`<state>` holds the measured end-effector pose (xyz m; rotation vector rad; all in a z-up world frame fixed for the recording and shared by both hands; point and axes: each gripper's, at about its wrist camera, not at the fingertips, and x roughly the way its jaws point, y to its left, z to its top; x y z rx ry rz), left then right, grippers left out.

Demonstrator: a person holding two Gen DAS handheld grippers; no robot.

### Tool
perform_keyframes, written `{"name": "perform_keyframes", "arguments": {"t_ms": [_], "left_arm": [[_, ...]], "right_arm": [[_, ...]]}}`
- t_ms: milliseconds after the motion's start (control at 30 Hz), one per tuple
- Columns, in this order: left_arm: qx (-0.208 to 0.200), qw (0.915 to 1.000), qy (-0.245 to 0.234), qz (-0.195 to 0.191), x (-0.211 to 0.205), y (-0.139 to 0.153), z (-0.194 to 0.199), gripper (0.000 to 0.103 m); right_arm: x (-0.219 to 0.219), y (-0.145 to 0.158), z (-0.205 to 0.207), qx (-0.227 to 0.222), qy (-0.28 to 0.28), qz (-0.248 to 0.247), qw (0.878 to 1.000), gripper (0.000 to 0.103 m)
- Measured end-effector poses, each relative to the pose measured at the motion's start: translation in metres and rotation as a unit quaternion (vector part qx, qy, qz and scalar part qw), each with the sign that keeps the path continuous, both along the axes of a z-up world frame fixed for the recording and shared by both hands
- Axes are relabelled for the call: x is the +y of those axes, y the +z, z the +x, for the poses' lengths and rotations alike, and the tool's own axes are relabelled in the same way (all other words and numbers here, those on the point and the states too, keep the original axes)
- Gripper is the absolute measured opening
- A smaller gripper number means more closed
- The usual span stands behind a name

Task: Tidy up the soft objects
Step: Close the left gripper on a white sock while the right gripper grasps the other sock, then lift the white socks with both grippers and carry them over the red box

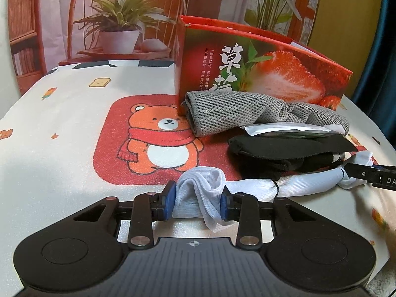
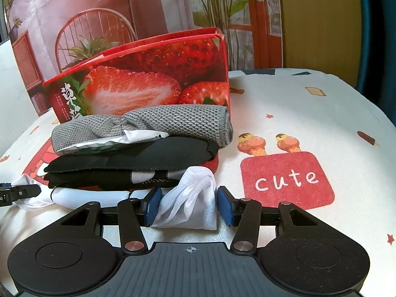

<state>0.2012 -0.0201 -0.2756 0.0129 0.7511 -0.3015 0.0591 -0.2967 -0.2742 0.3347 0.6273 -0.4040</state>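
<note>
A long white sleeve (image 1: 250,185) lies on the table in front of the pile. My left gripper (image 1: 198,201) is shut on one bunched end of it (image 1: 198,198). My right gripper (image 2: 189,206) has its pads around the other bunched end (image 2: 193,195), with a gap at the right pad (image 2: 226,205), so it is open. Each gripper's tip shows in the other's view, the right one in the left wrist view (image 1: 366,173) and the left one in the right wrist view (image 2: 19,193). Behind lie a black folded cloth (image 2: 133,158), a plastic packet (image 2: 109,141) and a grey knitted cloth (image 2: 158,123).
A red strawberry box (image 2: 148,79) stands open behind the pile, also in the left wrist view (image 1: 259,66). The table cover (image 2: 309,113) has a bear print (image 1: 160,138) and a red "cute" patch (image 2: 287,180). A printed backdrop hangs behind the table.
</note>
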Motion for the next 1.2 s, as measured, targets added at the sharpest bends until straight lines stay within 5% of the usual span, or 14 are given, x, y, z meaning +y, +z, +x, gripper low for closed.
{"name": "perform_keyframes", "arguments": {"t_ms": [367, 467, 633, 1200], "left_arm": [[-0.005, 1.0, -0.003, 0.001, 0.001, 0.0, -0.002, 0.038], [-0.005, 1.0, -0.002, -0.003, 0.002, 0.0, -0.002, 0.036], [-0.011, 0.9998, 0.008, -0.015, 0.01, 0.004, -0.006, 0.017], [-0.118, 0.9914, 0.049, -0.029, 0.036, 0.077, -0.017, 0.013]], "right_arm": [[0.002, 0.001, -0.007, 0.001, -0.007, 0.009, 1.0, 0.047], [0.001, 0.0, -0.008, -0.004, -0.008, 0.014, 1.0, 0.039], [0.002, 0.005, -0.01, -0.011, 0.001, 0.015, 1.0, 0.018], [0.015, 0.079, -0.005, -0.121, 0.065, -0.017, 0.99, 0.014]]}}
